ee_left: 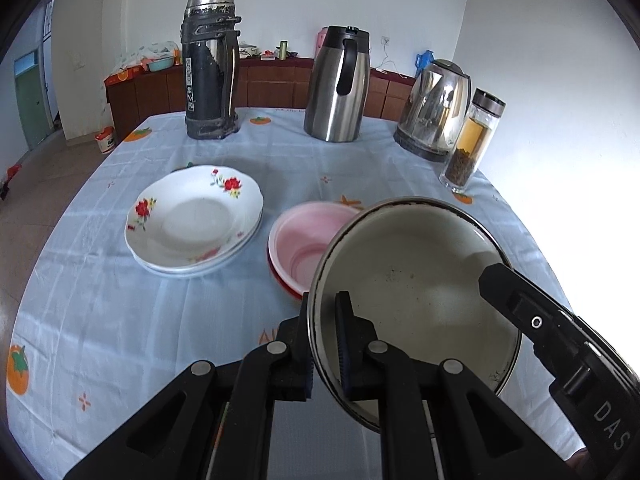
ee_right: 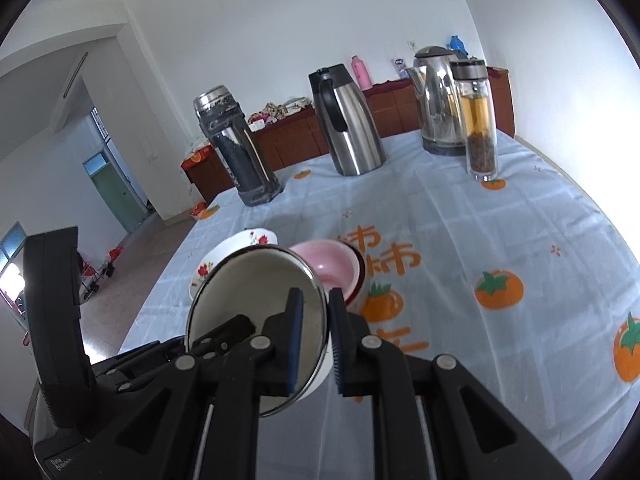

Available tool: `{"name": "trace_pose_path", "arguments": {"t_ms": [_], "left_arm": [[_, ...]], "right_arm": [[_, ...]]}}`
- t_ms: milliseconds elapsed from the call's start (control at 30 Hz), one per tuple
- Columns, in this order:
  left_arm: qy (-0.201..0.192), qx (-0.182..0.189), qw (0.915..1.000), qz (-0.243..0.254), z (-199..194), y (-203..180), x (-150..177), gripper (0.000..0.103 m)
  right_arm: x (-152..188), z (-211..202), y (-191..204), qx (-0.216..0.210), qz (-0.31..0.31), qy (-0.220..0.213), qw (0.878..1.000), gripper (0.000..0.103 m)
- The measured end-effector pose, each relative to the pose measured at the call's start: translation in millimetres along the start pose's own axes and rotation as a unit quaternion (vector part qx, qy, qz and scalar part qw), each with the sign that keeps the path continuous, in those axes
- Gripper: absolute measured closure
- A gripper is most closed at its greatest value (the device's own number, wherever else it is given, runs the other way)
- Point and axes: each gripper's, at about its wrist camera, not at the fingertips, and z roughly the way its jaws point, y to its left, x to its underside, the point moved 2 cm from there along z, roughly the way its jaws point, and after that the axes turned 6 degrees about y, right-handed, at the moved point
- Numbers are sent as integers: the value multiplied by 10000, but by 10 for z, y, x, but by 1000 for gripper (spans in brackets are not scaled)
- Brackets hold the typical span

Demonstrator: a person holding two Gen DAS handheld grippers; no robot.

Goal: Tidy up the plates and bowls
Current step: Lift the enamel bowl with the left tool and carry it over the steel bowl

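Enamel bowl, cream inside with a dark metal rim, round and shallow, sits tilted at 4 o'clock of the left wrist view. Left gripper is clenched on its near rim, one black jaw outside, one inside. Right gripper's black body pinches the far rim at 3 o'clock. Bowl is off the tablecloth, pale blue fabric, creased, printed with orange persimmons. Pink plastic bowl nests in a red one, at centre, just beside the enamel bowl. White ceramic floral plates, stacked, scalloped edge, at 10 o'clock. At 12 o'clock: worn black flask, steel carafe, shiny steel kettle, glass tea bottle.

Right wrist view: right gripper clamped on the same enamel bowl, rim edge-on between blue-padded jaws. Left gripper grips the opposite rim at 8 o'clock. Pink bowl just behind, floral plates at 10 o'clock. Carafe and kettle at 12–1 o'clock, upright.
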Motion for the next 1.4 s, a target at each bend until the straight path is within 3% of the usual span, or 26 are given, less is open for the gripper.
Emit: {"name": "trace_pose_path", "arguments": {"t_ms": [467,1400], "left_arm": [[3,-6,9997,-237,315,144,-482,92],[398,29,9985,-384,855,161,-551,91]], "right_arm": [[-360,407,9,16,79,-76,9999,90],[-361,870,-275,155,401,276,9987,90]]}}
